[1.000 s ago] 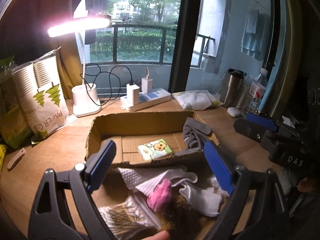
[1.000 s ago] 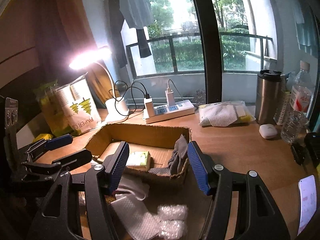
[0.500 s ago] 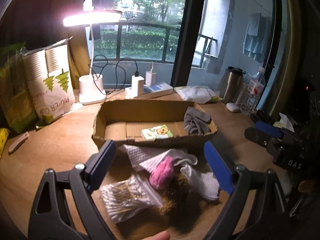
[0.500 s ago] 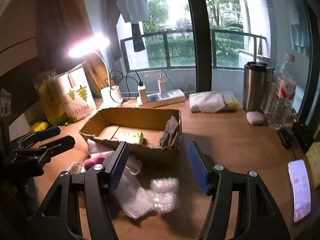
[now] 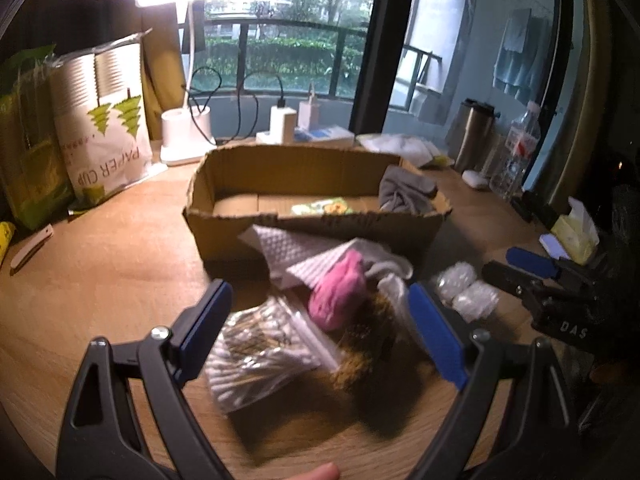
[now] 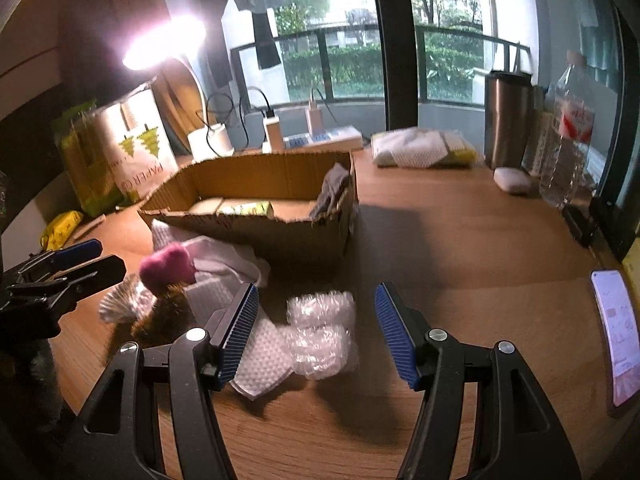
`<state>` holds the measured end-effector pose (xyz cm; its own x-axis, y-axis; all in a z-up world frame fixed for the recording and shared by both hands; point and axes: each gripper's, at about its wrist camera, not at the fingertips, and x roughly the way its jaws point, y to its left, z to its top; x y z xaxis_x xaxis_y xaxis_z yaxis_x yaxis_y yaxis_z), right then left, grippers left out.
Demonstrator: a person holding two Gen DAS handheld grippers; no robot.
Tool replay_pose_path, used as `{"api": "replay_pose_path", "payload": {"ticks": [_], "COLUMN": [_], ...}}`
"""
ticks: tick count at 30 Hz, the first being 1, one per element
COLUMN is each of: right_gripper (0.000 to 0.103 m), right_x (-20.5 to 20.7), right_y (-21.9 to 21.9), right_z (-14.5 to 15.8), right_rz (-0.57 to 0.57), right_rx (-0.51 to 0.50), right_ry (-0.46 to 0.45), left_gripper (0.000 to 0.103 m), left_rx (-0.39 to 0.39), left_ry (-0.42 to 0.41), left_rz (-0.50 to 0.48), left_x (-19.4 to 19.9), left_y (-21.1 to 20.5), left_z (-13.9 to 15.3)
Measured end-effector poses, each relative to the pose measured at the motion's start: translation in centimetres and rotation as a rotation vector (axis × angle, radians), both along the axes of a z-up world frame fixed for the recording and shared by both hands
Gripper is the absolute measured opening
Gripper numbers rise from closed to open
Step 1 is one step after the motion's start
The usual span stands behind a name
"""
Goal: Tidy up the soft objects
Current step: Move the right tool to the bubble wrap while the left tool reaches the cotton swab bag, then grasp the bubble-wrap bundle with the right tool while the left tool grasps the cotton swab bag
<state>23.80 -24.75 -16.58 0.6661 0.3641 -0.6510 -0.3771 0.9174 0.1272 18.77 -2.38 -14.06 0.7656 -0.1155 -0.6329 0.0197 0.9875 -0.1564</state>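
One phone (image 6: 616,332); right view only

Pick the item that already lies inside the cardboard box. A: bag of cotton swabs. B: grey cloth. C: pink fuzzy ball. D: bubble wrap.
B: the grey cloth is draped at the right end of the cardboard box, while the pink fuzzy ball, bubble wrap and bag of cotton swabs lie on the table in front of it.
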Motion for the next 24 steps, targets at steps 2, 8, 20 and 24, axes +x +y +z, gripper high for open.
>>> {"api": "replay_pose_path", "payload": {"ticks": [2,8,20,24], "right_gripper": [0.064,0.064,0.064,0.064], "right_x": [0.2,1.1,1.8,1.9], "right_y": [0.1,0.3,1.5,1.9], "right_z": [-0.5,-1.8,-3.4,-3.7], "right_rz": [-0.001,-0.011,-0.010,-0.002], "right_rx": [-0.003,-0.010,-0.053,-0.079], "right_ry": [0.013,0.052,0.104,0.115], "left_gripper": [0.091,0.091,0.091,0.091], "left_rx": [0.004,0.012,0.051,0.030], "left_ry": [0.017,0.060,0.182,0.208], "left_rz": [0.021,0.092,0.132,0.118], "left_x": [0.1,0.6,1.7,2.0], "left_y": [0.5,2.2,3.6,3.9], "left_z": [-0.6,-2.2,-6.2,-6.8]}}
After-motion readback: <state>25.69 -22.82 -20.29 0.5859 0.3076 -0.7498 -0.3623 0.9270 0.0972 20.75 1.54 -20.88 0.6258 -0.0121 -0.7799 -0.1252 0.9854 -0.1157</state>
